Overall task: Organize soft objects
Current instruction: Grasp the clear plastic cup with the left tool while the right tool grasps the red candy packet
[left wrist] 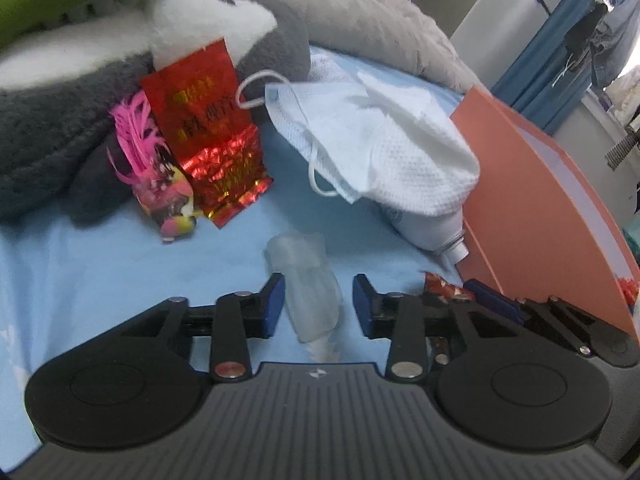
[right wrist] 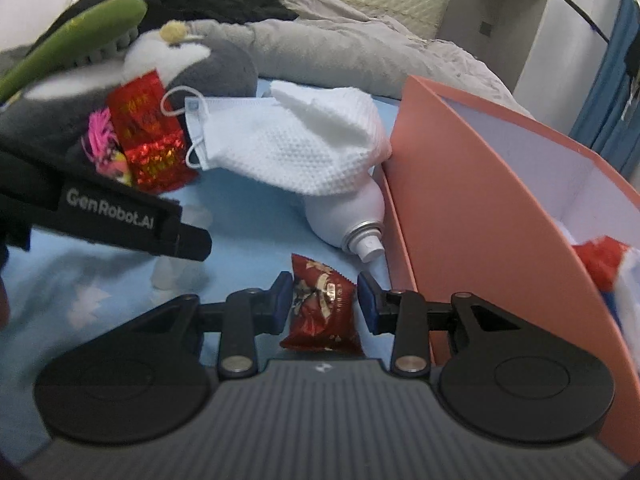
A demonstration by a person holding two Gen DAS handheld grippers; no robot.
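Note:
On the light blue sheet [left wrist: 100, 260], a small translucent soft bottle [left wrist: 310, 292] lies between the blue pads of my left gripper [left wrist: 318, 304]. The pads stand open, with a gap on the right side. In the right wrist view a red snack packet [right wrist: 322, 304] lies on the sheet between the pads of my right gripper [right wrist: 324, 300]; they flank it closely without squeezing it. That packet's tip [left wrist: 440, 286] also shows in the left wrist view beside a right finger [left wrist: 490, 299]. The left tool's black housing [right wrist: 116, 216] hangs over the translucent bottle [right wrist: 170, 274].
An orange box [right wrist: 472, 208] stands open on the right with red and white items inside. A white textured cloth [right wrist: 304, 148] covers a white spray bottle [right wrist: 352, 220]. A face mask [left wrist: 304, 120], red foil packet [left wrist: 208, 120], pink feathered packet [left wrist: 160, 184] and grey plush [left wrist: 48, 120] lie behind.

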